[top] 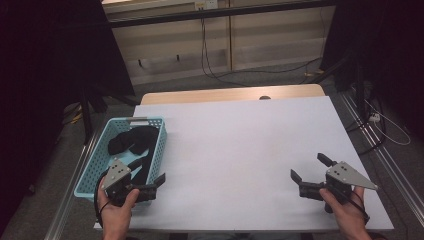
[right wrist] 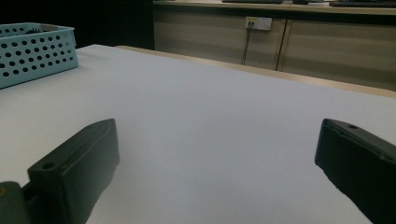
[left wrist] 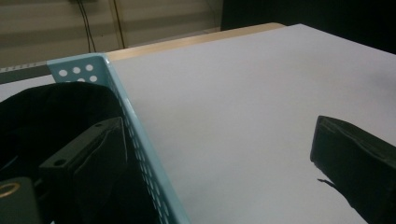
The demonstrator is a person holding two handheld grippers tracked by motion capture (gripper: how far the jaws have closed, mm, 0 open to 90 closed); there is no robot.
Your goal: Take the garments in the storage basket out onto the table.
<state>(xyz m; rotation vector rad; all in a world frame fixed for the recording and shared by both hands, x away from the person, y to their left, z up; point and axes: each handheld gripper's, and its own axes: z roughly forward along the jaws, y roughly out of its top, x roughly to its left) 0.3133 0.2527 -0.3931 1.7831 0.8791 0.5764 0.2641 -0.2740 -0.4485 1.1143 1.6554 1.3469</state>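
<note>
1. Between your left gripper's (top: 152,186) spread fingers runs the blue basket's (top: 161,145) wall; one finger sits over the black cloth (top: 131,138), seemingly readied to pick.
2. Your right gripper (top: 306,175) hangs released over bare worktop (top: 240,145), grasping nothing.

This looks like a lab or recording room rather than a home. A table (top: 240,145) with a plain white top stands on grey carpet (top: 250,80), flanked by black curtains (top: 45,60) that screen off both sides. Metal rails (top: 372,132) run along the floor beside it, with loose cables (top: 215,70) trailing to a wall socket (right wrist: 258,22) on the beige panelled wall (right wrist: 327,42) behind (the panels sit under a counter edge). Lighting is dim, and the furnishing is bare and practical throughout.
</note>
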